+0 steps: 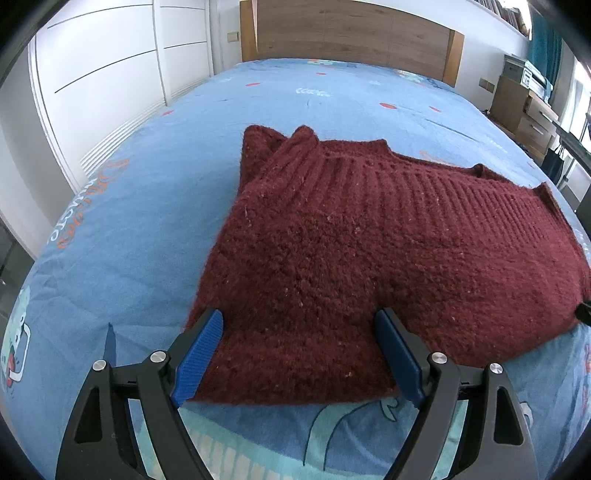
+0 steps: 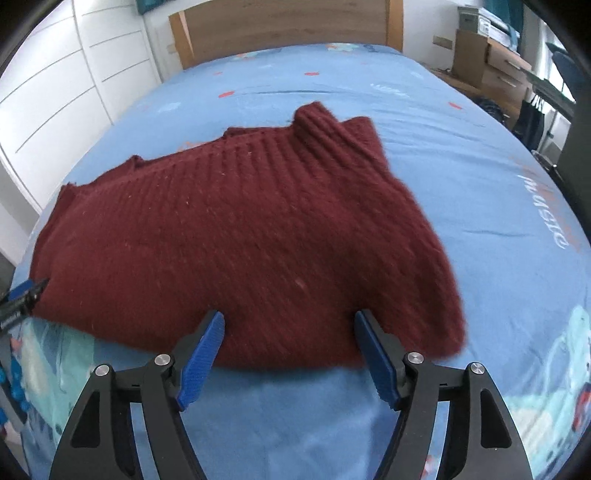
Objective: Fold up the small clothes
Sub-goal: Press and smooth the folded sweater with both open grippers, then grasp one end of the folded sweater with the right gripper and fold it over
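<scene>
A dark red knitted sweater (image 1: 369,251) lies folded on the blue bed; it also shows in the right wrist view (image 2: 240,240). Its ribbed collar and sleeve ends point toward the headboard. My left gripper (image 1: 299,321) is open, its blue pads (image 1: 199,354) on either side of the sweater's near left edge, above it. My right gripper (image 2: 290,321) is open, its pads (image 2: 201,354) over the sweater's near right edge. Each gripper's tip shows at the edge of the other view: the right one (image 1: 583,310) and the left one (image 2: 26,295).
The bed (image 1: 147,221) has a blue printed cover and a wooden headboard (image 1: 351,33). White wardrobe doors (image 1: 103,74) stand to the left. A wooden desk with drawers (image 1: 524,107) stands at the right.
</scene>
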Motion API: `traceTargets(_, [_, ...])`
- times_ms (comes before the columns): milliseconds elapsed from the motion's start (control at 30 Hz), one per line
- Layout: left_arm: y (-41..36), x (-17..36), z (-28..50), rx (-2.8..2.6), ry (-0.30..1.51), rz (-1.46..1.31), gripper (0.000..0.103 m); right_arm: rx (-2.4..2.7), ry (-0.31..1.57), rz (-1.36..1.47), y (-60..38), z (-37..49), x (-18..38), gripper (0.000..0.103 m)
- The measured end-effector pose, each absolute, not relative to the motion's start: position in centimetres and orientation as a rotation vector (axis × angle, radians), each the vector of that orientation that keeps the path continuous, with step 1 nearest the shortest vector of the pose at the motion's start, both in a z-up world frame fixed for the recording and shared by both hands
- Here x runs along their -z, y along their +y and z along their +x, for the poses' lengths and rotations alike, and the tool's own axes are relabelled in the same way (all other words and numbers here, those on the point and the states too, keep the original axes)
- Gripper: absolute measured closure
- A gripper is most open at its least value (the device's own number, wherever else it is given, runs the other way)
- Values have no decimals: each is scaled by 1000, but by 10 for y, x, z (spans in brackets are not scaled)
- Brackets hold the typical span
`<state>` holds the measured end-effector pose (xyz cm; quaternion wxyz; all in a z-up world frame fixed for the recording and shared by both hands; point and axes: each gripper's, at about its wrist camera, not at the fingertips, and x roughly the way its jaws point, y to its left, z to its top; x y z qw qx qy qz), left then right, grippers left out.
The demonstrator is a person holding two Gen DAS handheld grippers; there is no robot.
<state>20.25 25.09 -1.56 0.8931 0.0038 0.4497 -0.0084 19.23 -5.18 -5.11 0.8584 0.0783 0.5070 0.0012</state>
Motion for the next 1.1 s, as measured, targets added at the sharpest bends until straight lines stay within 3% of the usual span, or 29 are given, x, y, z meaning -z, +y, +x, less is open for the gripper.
traceTargets(233, [253,1,187,9,907,-42,22,23,1023,345,-93,156,39,28])
traceTargets(500, [253,-7,165,17,901,-82,22,0,1026,598,-104,150,70,28])
traceTargets(967, [256,-6,145,23,932,-148,22,45,767,1140,-166,192,105,28])
traceTargets(1067, [254,-3,141,25,943,-155,22,40,743,1180,-170,199,110,45])
traceTargets(1100, [254,-3,141,26,946,-155,22,43,746,1188,-170,202,113,56])
